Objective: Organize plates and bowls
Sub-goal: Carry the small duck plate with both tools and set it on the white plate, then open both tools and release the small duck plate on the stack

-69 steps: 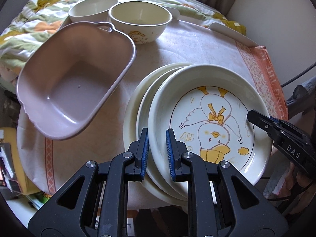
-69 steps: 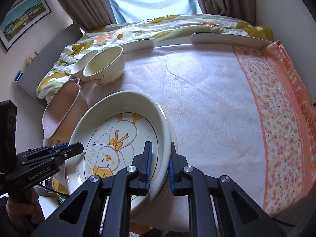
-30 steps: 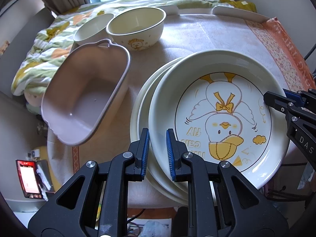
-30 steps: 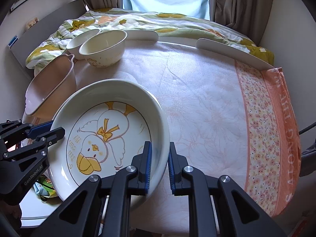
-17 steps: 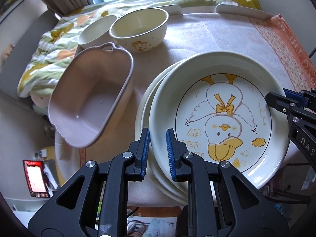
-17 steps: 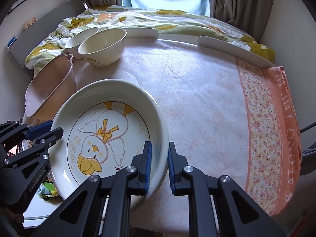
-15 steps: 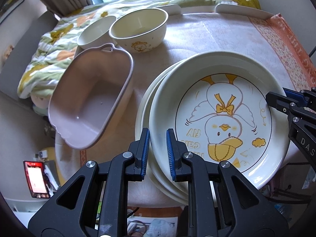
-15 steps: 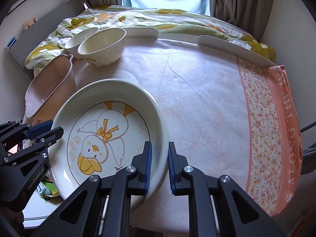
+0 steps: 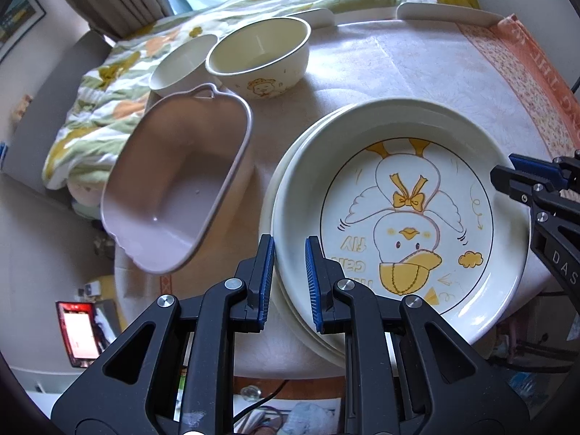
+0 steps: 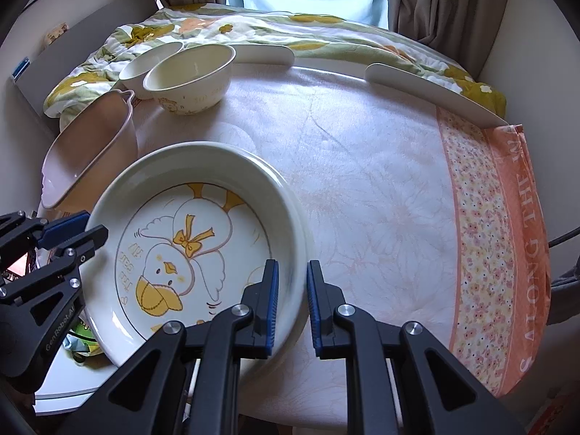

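Together, the left gripper (image 9: 289, 282) and the right gripper (image 10: 292, 301) clamp opposite rims of the stack of duck plates (image 9: 406, 217), each with its jaws closed tight on the rim. That stack sits at the near edge of the cloth-covered table (image 10: 380, 188), beside a pink basin (image 9: 174, 195); two cream bowls (image 9: 259, 56) stand behind it.

My left tool (image 9: 288, 272) is clamped on the near rim of the duck plate (image 9: 395, 217) (top of a stack), while my right tool (image 9: 514, 177) grips its far edge. The pink basin (image 9: 174, 188) sits left, two bowls (image 9: 259, 56) beyond it on the bench (image 9: 398, 69).
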`<state>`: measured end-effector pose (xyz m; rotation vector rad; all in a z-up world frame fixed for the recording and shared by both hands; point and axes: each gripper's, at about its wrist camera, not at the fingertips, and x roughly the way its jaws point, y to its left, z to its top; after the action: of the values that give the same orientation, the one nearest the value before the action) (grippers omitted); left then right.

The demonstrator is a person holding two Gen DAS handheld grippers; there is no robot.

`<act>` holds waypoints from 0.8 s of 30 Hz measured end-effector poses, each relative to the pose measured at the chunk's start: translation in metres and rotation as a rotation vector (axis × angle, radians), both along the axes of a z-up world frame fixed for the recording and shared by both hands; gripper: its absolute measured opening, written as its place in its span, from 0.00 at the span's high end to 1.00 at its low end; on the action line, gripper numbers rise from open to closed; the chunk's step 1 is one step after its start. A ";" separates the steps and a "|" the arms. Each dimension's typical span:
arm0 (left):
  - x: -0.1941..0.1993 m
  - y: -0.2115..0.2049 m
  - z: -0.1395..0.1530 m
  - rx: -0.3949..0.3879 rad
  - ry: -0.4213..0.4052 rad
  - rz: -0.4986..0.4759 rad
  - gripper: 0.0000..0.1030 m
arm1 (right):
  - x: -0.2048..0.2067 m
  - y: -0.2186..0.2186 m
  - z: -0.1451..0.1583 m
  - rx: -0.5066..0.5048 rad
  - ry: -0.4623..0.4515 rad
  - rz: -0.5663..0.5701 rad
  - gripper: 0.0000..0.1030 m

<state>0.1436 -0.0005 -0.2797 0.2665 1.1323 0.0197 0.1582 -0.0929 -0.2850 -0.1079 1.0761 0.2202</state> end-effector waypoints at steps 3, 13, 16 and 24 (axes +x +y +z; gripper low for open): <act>0.000 0.002 0.000 -0.011 0.003 0.003 0.85 | 0.000 0.001 -0.001 -0.006 -0.002 0.000 0.86; -0.013 0.024 0.046 -0.178 -0.063 0.049 0.84 | -0.005 -0.009 0.039 0.085 -0.065 0.016 0.86; -0.020 0.042 0.076 -0.227 -0.120 0.100 0.46 | -0.003 -0.011 0.063 0.138 -0.095 0.059 0.86; -0.019 0.111 0.118 -0.284 -0.219 0.190 0.00 | 0.010 0.003 0.104 0.253 -0.179 0.141 0.00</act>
<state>0.1247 0.1106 -0.1616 -0.0951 0.9258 0.0540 0.1679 -0.0900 -0.1808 0.0237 0.8555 0.4629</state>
